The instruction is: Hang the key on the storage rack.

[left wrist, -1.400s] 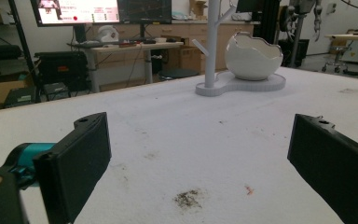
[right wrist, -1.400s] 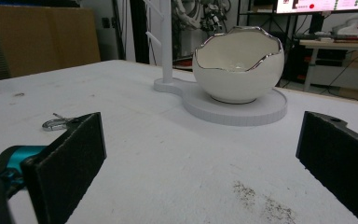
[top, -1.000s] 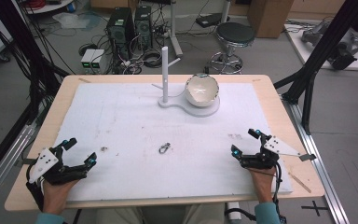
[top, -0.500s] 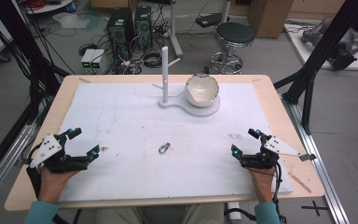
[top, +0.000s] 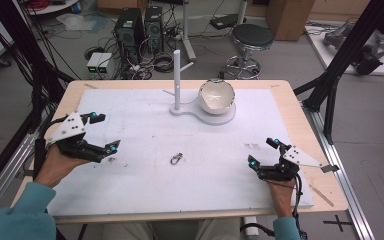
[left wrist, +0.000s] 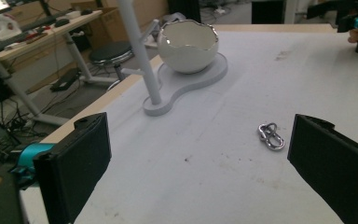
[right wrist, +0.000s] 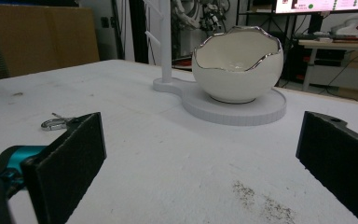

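**Both fingers spread, clasp lying loose mid-desk**

Grey floor, computer towers, tangled cables and a round stool [top: 251, 37] lie beyond the far edge of my desk [top: 300, 107], which carries a white mat [top: 145, 120]. Toward the back of the mat stands a white stand [top: 200, 111]: a flat base with an upright post [top: 176, 80] and, beside the post, an eggshell-shaped bowl [top: 216, 95] with a jagged silver rim. As far as I can see into the bowl, its inside is bare.

A small metal clasp [top: 176, 159] lies flat near the middle of the mat, well apart from the stand and from both my hands.

My left gripper [top: 102, 132] is raised at the mat's left side, fingers spread wide and gripping nothing. My right gripper [top: 263, 152] sits low at the right side, fingers likewise wide apart and bare.
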A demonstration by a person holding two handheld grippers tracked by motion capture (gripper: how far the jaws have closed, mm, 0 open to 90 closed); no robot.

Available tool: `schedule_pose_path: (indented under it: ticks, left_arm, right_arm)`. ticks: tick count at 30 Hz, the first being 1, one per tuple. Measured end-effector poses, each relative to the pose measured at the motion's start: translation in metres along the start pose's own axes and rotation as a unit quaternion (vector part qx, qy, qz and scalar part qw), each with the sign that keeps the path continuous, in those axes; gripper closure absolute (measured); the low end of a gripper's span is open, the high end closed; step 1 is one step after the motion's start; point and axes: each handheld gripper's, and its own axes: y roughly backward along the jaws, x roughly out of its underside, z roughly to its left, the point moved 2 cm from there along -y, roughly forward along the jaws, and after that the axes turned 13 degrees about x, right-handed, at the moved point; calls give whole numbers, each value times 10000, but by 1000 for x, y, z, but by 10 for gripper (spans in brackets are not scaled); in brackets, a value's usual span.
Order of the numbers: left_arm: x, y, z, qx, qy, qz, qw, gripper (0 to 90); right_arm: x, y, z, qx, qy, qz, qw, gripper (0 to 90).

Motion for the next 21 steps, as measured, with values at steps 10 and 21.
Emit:
schedule_pose_path:
  ticks: [10,21]
  left_arm:
    - [-25,-48,7,650,-120,634,9958,65]
    - [-32,-98,4,1117,-260,1246,9856,65]
  right_arm:
    - [0,0,0,-2,-10,-1,10000,6]
    - [0,0,0,-13,-12,-3,10000,6]
